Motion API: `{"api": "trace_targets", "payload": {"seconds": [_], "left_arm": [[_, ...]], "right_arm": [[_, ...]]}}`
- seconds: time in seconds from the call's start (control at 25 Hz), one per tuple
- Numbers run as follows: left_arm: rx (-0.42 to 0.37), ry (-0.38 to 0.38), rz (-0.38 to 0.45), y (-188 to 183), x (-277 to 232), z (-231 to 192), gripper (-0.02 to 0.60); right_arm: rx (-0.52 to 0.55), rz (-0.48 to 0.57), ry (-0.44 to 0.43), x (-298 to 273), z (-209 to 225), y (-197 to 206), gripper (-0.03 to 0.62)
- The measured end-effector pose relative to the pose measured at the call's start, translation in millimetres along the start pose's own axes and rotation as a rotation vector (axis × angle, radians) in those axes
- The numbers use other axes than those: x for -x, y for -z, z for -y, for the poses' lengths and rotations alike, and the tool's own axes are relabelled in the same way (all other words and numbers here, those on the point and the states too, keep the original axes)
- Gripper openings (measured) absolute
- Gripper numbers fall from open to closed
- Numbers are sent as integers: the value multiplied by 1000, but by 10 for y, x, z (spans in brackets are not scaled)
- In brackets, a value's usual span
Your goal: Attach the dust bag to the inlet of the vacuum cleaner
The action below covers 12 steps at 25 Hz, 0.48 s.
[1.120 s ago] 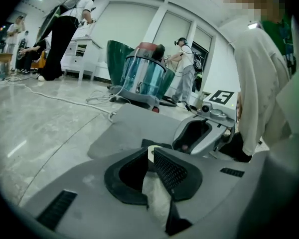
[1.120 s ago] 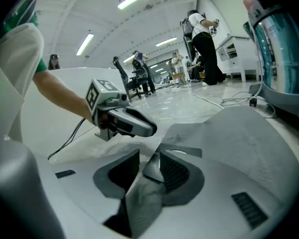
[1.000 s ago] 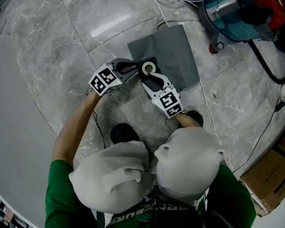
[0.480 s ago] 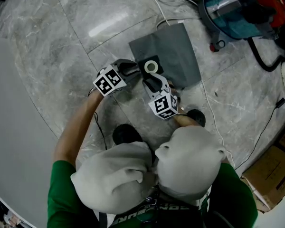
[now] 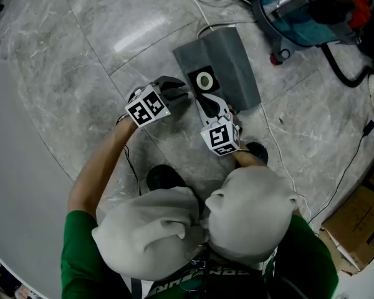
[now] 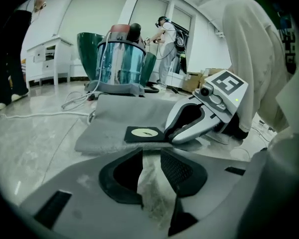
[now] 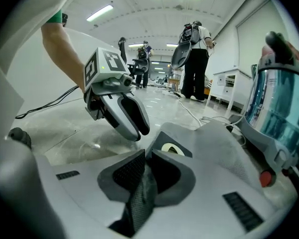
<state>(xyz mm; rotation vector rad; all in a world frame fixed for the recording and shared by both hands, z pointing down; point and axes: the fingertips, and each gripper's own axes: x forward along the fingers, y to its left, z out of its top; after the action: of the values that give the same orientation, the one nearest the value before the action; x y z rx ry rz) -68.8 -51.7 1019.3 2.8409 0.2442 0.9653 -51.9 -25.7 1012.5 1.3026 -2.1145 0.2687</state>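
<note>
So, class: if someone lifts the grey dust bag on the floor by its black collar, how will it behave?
The dust bag looks like thin, soft fabric lying slumped, so it will probably droop and feel light. Its black collar looks like flat card, so it likely stays stiff when gripped, though it might bend.

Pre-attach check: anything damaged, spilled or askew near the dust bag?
Nothing damaged or spilled; grey fabric dust bag lies on the marble floor, off the teal vacuum cleaner; a white cable runs up to its far edge.
</note>
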Motion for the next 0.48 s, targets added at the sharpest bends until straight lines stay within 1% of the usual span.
{"api": "trace_targets", "payload": {"seconds": [0.08, 0.28, 0.4, 0.48], "left_arm": [[-52, 1, -7, -107, -13, -43, 103], [-197, 5, -5, -578, -43, -177, 103], [-280, 41, -37, -778, -130, -205, 103], [-324, 57, -73, -837, -178, -225, 104]], "right_arm": [[-11, 14, 15, 70, 102, -39, 40], [-16, 38, 38, 266, 301, -110, 26], [-11, 44, 41, 369, 388, -114, 21], [-15, 53, 30, 418, 434, -114, 20]]}}
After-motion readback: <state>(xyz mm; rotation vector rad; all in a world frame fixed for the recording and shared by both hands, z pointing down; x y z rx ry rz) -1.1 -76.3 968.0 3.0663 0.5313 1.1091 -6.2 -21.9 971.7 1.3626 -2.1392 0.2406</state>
